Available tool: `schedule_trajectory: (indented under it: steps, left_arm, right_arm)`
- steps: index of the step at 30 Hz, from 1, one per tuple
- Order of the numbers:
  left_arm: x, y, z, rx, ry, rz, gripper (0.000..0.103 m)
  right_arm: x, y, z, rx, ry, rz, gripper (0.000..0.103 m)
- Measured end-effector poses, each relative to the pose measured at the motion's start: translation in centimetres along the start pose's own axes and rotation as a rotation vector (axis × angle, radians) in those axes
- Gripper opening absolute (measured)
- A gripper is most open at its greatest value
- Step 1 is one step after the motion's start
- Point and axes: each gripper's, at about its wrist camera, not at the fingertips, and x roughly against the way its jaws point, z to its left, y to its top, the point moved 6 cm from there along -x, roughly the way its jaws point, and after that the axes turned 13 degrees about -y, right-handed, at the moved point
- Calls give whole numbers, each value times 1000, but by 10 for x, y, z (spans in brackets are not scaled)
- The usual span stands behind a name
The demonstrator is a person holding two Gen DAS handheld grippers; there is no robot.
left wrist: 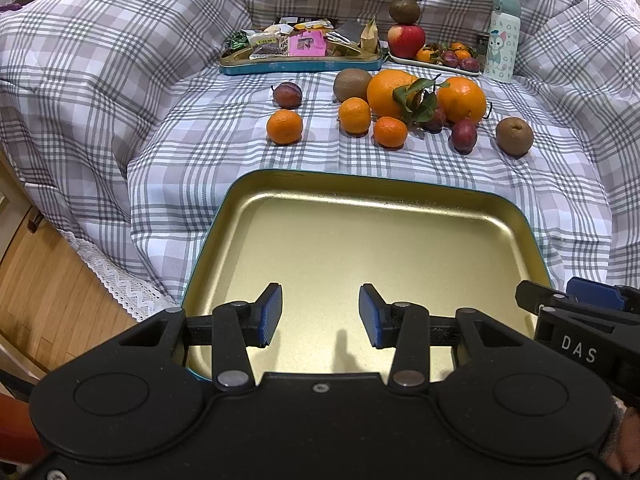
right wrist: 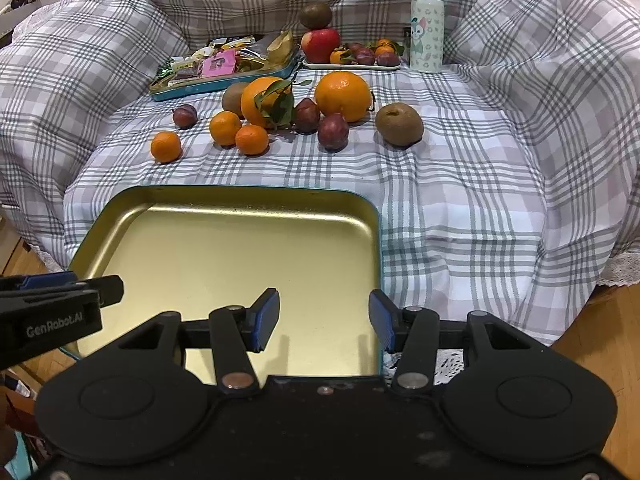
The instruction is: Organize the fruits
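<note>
A soft checked blanket (left wrist: 120,92) in grey and white covered the whole bed, puffed up in big folds at the back. On its flat part lay a wide gold tin tray (left wrist: 400,196) with round corners, a blue edge and a shiny bottom. Both grippers hung over the tray's near end — the left gripper (left wrist: 320,316) and the right gripper (right wrist: 324,318) each had their blue ribbed pads spread apart with nothing between them.

Past the tray sat the loose fruit, close together on the blanket. Two big bumpy oranges (left wrist: 390,92) with green leaves lay in the middle. A fuzzy brown kiwi (right wrist: 399,124) sat off to the right. Small round tangerines (left wrist: 285,126) and smooth dark plums (right wrist: 333,131) lay around the oranges.
</note>
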Motion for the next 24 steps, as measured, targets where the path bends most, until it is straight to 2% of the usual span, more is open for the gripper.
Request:
schedule_trajectory:
  steps: [11,14,18,24]
  left_arm:
    - [0,2,1,8,-8,-2,51]
    - [0,3,2,18,-29,-4,51]
    - [1,12,5,-6,-42,-34,51]
    - [-1,35,20,13,-16,-85,51]
  right_arm:
    - [-1,0,2,1,3,-4,51]
    - [-2,0,3,4,11,-7,47]
    - [-1,8,3,-11,17,-40,47]
    - [-5,28,-4,-54,-12,-97,47]
